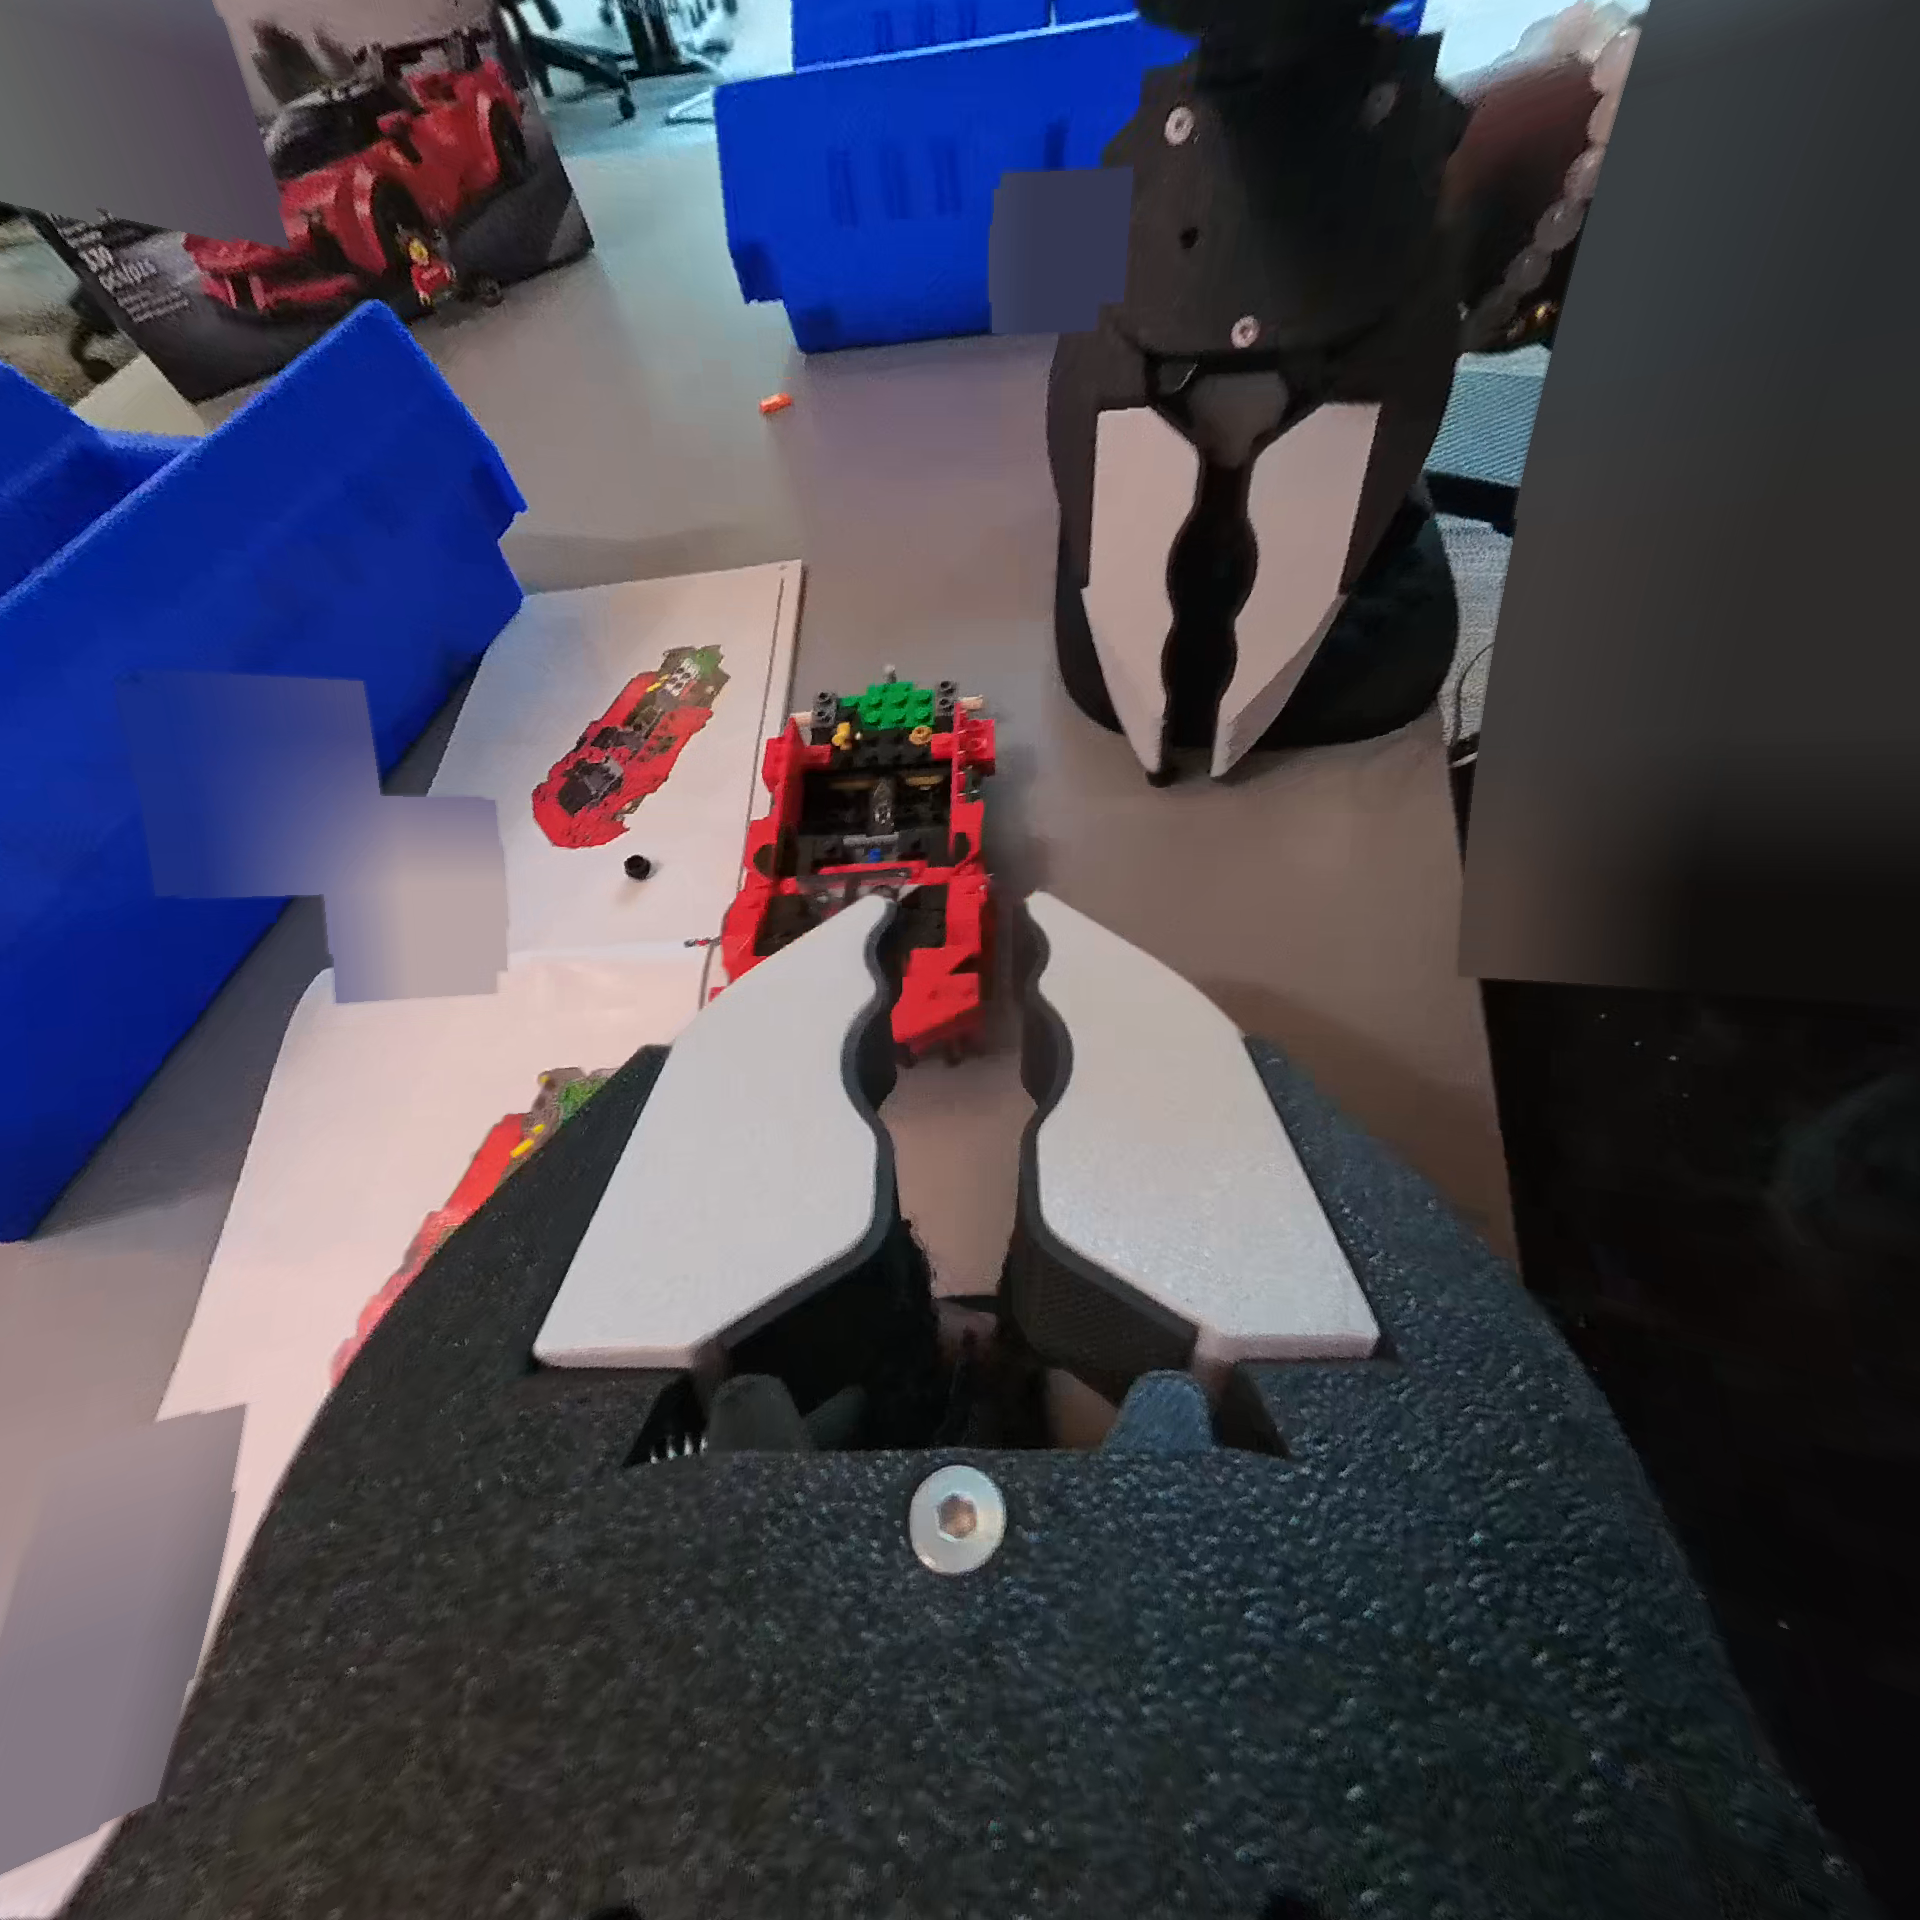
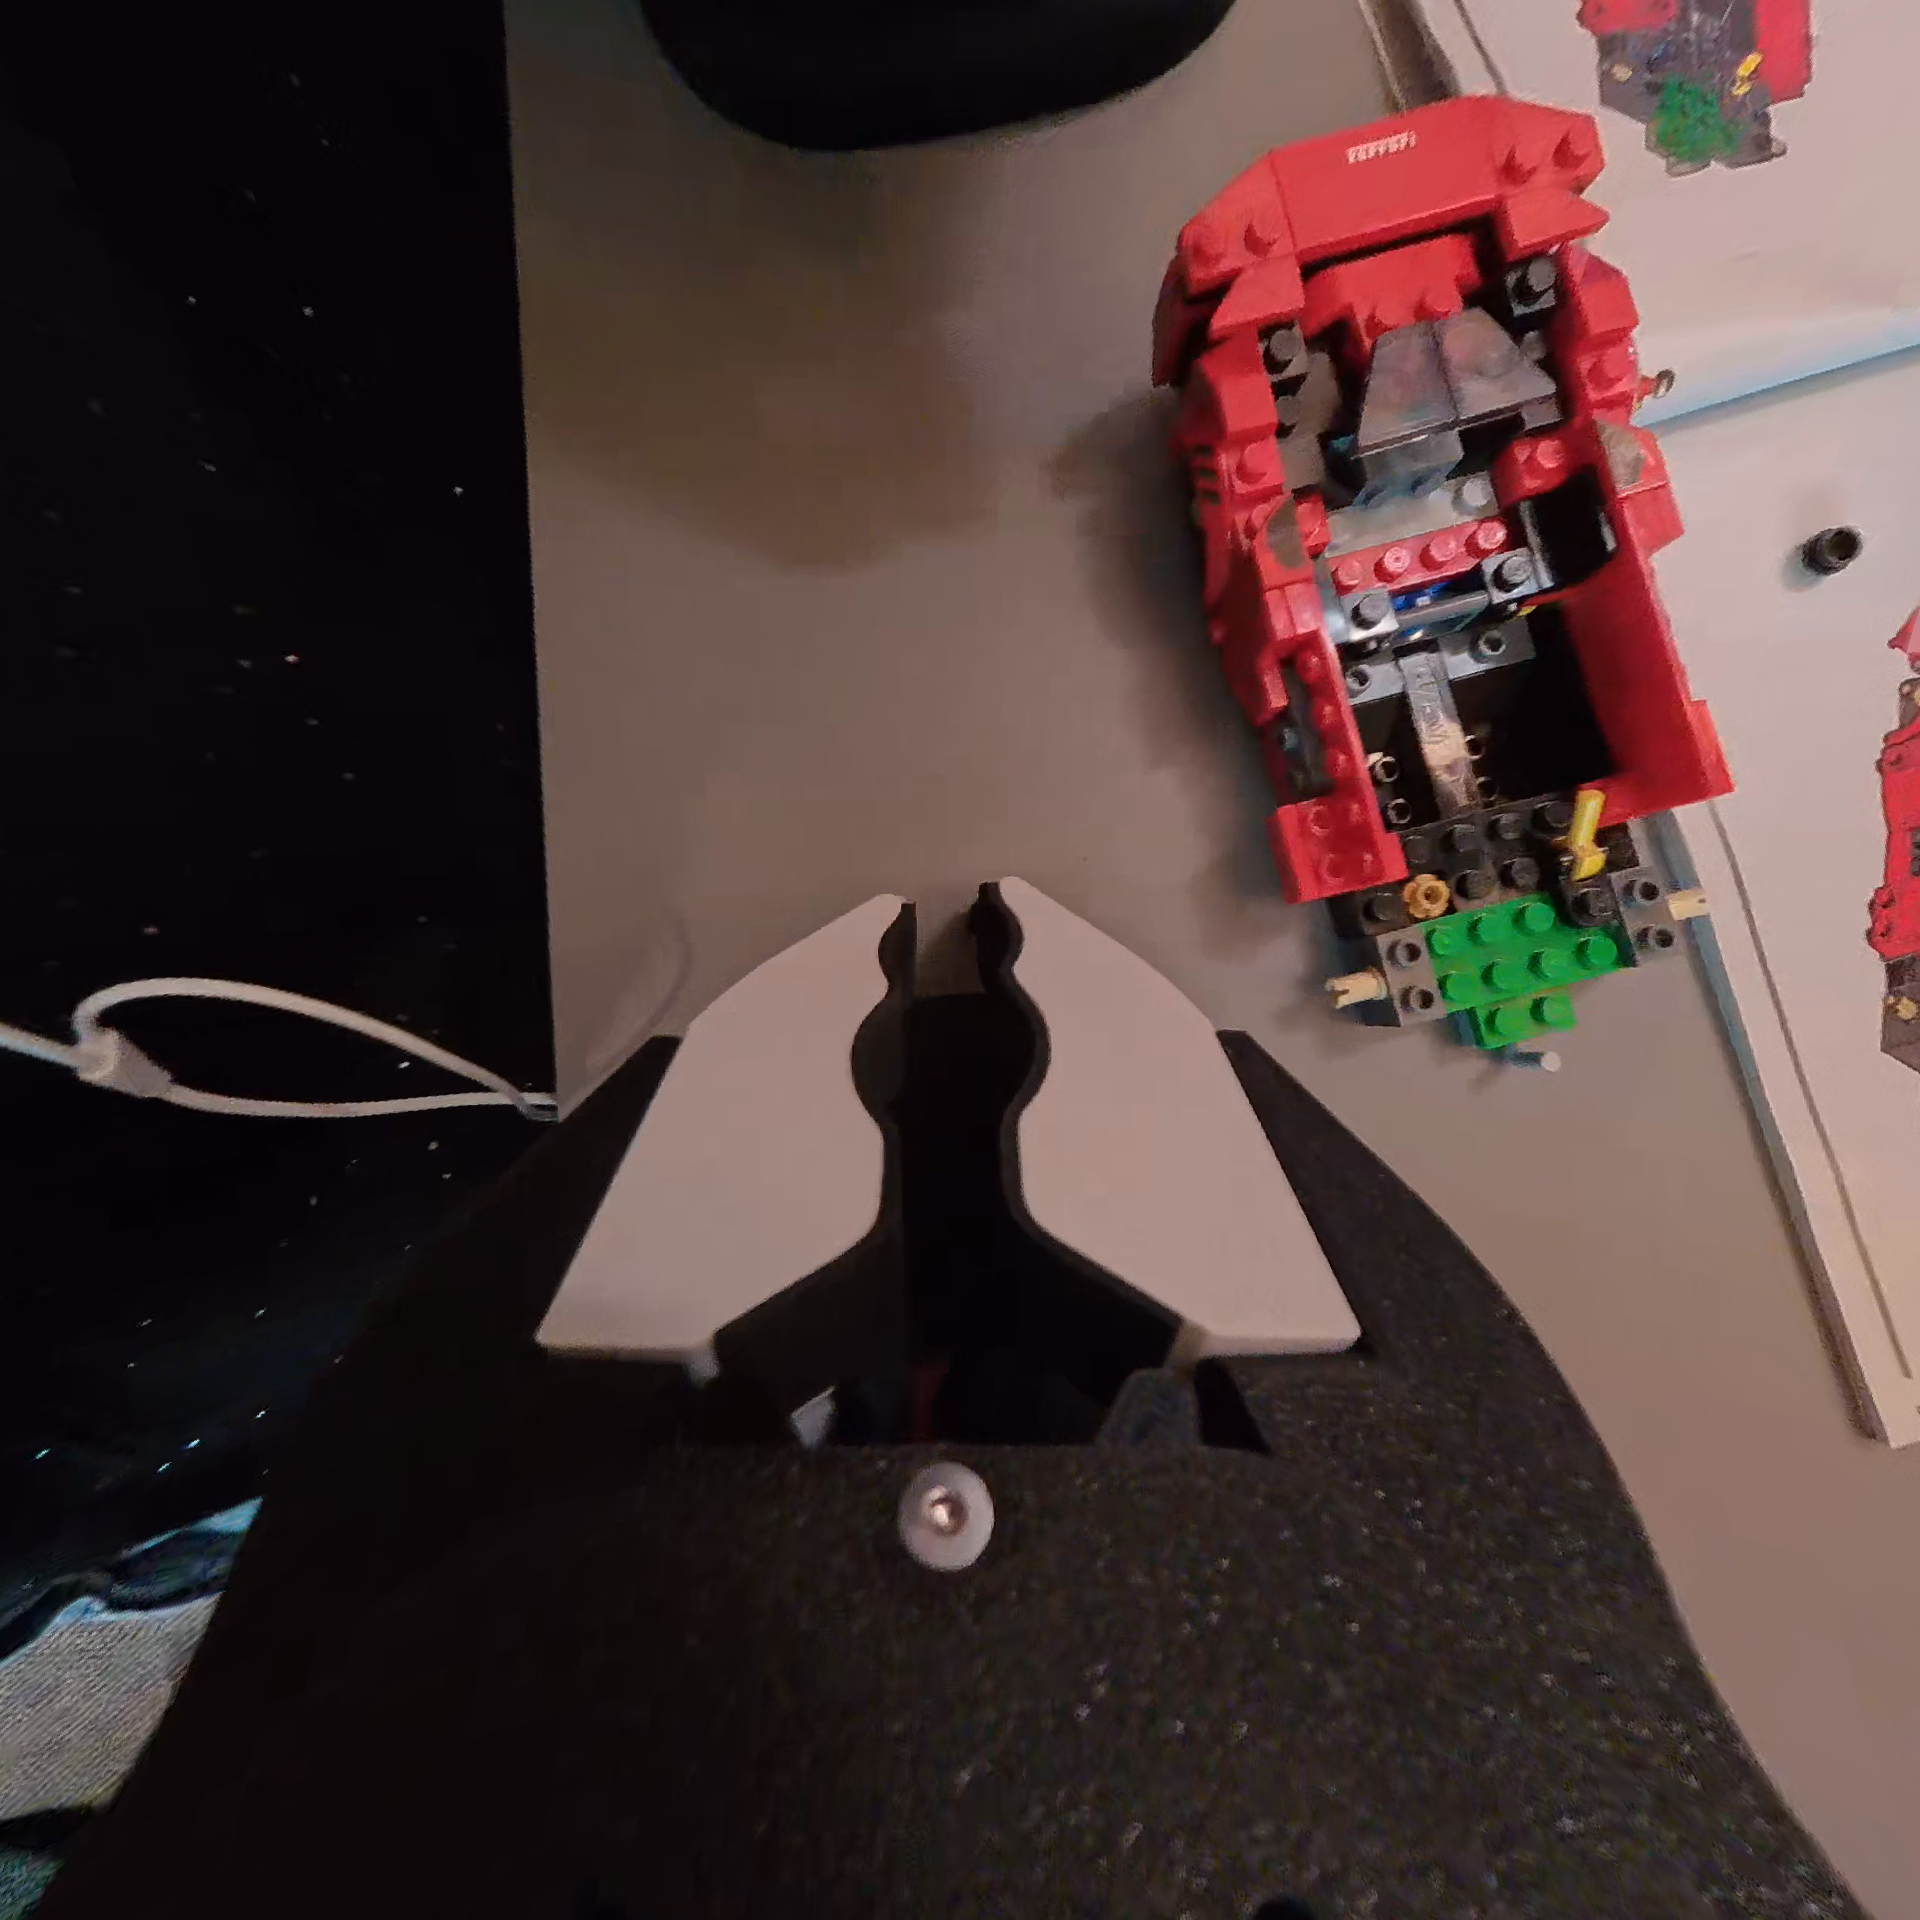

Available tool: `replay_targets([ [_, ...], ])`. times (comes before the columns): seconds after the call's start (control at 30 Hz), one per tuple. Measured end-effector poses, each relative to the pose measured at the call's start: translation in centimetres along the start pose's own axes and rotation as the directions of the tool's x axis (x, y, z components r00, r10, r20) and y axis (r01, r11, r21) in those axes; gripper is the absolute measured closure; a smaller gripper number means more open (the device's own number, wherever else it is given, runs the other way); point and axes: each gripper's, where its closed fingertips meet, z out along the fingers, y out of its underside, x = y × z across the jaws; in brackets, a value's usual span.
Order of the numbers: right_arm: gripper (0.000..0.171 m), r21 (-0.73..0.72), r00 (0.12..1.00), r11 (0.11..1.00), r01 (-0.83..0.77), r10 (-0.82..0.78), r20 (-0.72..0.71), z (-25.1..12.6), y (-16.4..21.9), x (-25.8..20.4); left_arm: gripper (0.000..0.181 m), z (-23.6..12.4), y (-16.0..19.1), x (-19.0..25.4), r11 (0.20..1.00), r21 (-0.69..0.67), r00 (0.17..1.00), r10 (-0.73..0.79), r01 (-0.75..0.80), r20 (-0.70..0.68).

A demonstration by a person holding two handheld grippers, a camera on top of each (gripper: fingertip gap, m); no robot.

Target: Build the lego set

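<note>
Nearest in the left wrist view, the left hand-held gripper (image 1: 951,914) has its two fingers parted with nothing between them; its tips hover just over the near end of the red lego car (image 1: 868,862).

The car sits on the grey counter (image 1: 1195,914), just beside the open instruction booklet (image 1: 623,790). It is judged partly built: the red body walls and nose are on, the cabin is open, black studs and a green plate show at one end, and no wheels or roof can be seen.

One small black piece (image 1: 639,865) lies loose on the booklet.

Beyond the car, the right hand-held gripper (image 1: 1184,769) points down at the counter, tips nearly together with a narrow gap, holding nothing.

Farther off lies one tiny orange piece (image 1: 774,403).

Three blue bins show: two at the left (image 1: 260,582), one at the back (image 1: 883,208). One set box (image 1: 416,156) stands behind.
</note>
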Motion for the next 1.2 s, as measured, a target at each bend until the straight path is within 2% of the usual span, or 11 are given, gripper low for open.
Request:
replay_targets([
  [0.3, 0.165, 0.01, 0.997, 1.0, -0.007, 0.007, -0.071, -1.0, -0.1, 1.1, 0.163, -0.8, -0.1, 0.8, 0.999, 0.05, 0.999, -0.011, 0.009, 0.03],
  [0.6, 0.165, -0.227, 0.998, 0.972, 0.063, -0.067, -0.01, -0.3, 0.3, 1.3, 0.163, -1.0, 0.4, 0.3, 0.996, 0.083, 0.998, -0.047, 0.042, 0.052],
  [1.2, 0.167, -0.275, 0.997, 0.958, 0.08, -0.072, 0.039, 0.2, 0.3, 1.0, 0.163, -1.2, 0.5, 0.2, 0.994, 0.099, 0.998, -0.058, 0.053, 0.039],
])
